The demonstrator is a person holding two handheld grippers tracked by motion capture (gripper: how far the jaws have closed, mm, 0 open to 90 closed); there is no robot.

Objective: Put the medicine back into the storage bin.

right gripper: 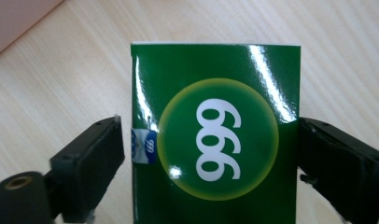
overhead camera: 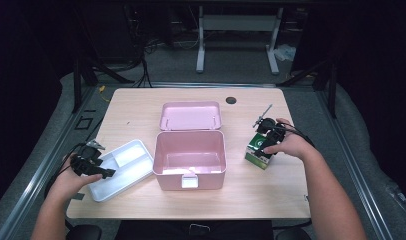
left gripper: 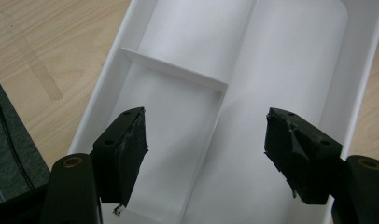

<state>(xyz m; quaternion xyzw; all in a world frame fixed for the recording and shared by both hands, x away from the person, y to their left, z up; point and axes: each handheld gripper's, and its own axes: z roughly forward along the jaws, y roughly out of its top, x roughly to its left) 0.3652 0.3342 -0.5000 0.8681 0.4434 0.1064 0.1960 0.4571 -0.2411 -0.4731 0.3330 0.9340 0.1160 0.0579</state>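
left gripper (overhead camera: 93, 162) over white tray (left gripper: 290, 70), fingers apart | right gripper (overhead camera: 269, 134) straddling green box (right gripper: 215, 135), fingers apart

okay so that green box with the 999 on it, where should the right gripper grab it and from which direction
Grip the green box across its two long side faces, coming down from above. It lies flat on the table with its printed face up, and the right gripper already straddles it, one jaw beside each side. The flat, parallel sides probably suit the pads; closing should likely hold it.

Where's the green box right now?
High view: the green box sits on the table's right side, right of the open pink case, between the open jaws of the right gripper.
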